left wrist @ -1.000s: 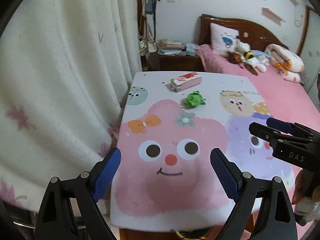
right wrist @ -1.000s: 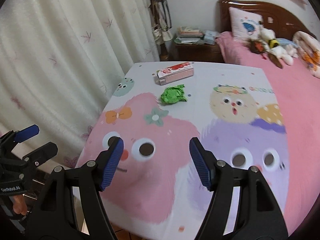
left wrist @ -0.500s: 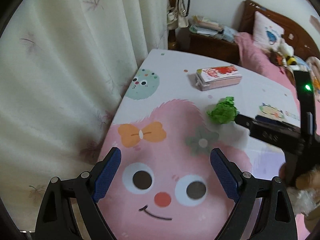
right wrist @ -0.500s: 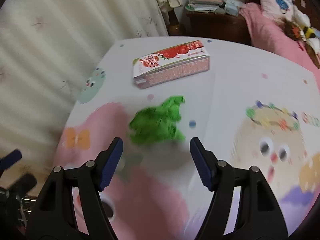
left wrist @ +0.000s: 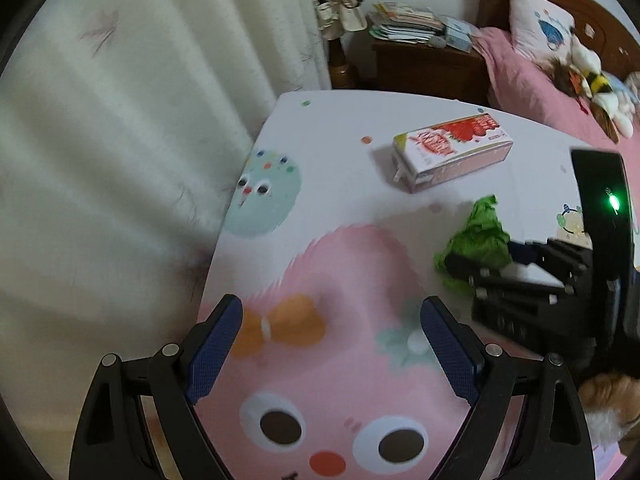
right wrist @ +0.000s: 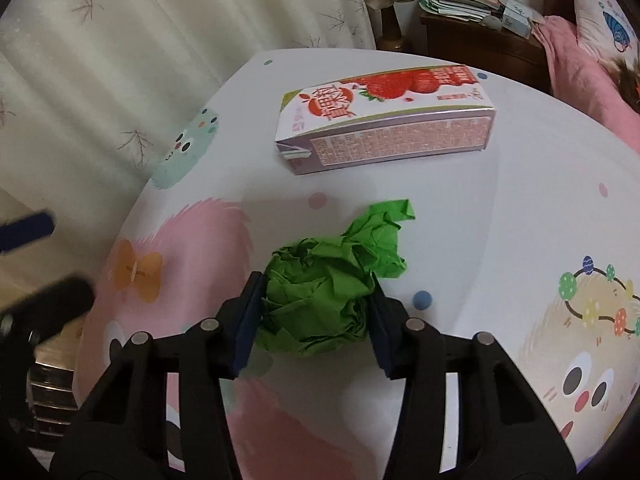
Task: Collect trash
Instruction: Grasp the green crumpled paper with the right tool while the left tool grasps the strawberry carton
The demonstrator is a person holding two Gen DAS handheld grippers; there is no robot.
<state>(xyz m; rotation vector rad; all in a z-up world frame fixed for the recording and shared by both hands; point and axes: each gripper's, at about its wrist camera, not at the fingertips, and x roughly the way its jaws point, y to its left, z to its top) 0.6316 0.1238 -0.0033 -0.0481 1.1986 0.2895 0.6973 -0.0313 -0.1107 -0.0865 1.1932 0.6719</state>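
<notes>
Right gripper (right wrist: 316, 312): black frame with blue pads, low centre of the right wrist view; pads pressed against both sides of the crumpled green paper ball (right wrist: 332, 292), clamped on it.
Crumpled green paper ball: on the cartoon-printed tablecloth (right wrist: 460, 216), a loose flap sticking out toward the upper right; in the left wrist view it shows at centre right (left wrist: 478, 236), partly behind the right gripper (left wrist: 516, 276).
Left gripper (left wrist: 332, 344): bottom of the left wrist view, pads wide apart, nothing between them, over the pink monster print.
Strawberry milk carton (right wrist: 384, 128): lying on its side above the ball, near but apart; straw at its left end.
Cream curtain (right wrist: 140, 52): left of the table.
</notes>
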